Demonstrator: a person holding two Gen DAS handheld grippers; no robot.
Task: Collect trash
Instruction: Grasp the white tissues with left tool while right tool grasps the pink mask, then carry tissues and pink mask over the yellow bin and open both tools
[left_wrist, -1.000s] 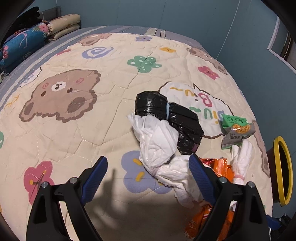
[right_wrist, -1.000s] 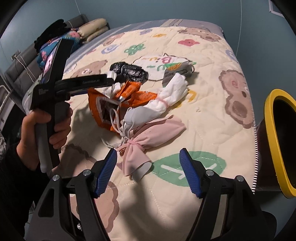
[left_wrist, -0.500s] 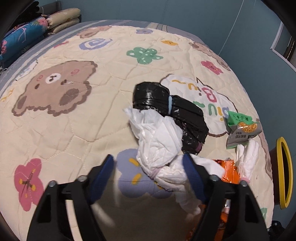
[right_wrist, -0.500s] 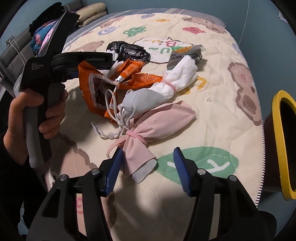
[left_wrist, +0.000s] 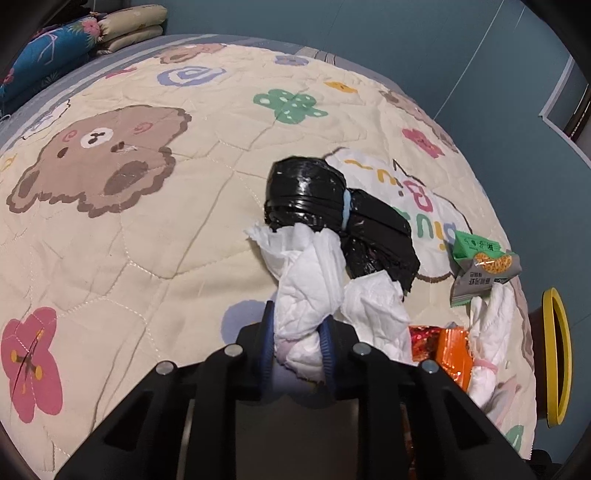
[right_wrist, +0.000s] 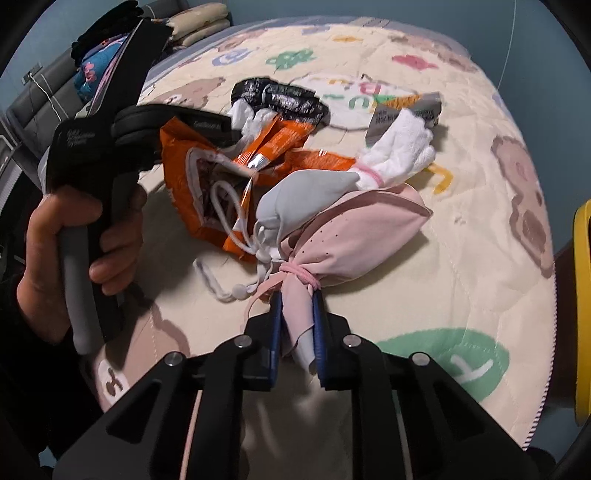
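Observation:
A pile of trash lies on the quilted bed. My left gripper (left_wrist: 297, 334) is shut on the tied end of a white tissue bundle (left_wrist: 314, 280). Behind it lies a black plastic bundle (left_wrist: 332, 214), to the right a green-grey snack packet (left_wrist: 480, 266), an orange wrapper (left_wrist: 443, 350) and a white cloth bundle (left_wrist: 487, 332). My right gripper (right_wrist: 297, 317) is shut on the tail of a pink cloth bundle (right_wrist: 354, 236) tied with a pink band. A grey pouch (right_wrist: 306, 195), the orange wrapper (right_wrist: 229, 173) and the white bundle (right_wrist: 399, 147) lie just beyond it.
A yellow-rimmed bin (left_wrist: 554, 354) stands beside the bed on the right; it also shows in the right wrist view (right_wrist: 581, 295). Pillows (left_wrist: 129, 26) are stacked at the far left. The person's hand holding the left gripper (right_wrist: 96, 206) fills the left of the right wrist view.
Both grippers moved forward and closed: the left onto the white tissue bundle, the right onto the tail of the pink cloth bundle.

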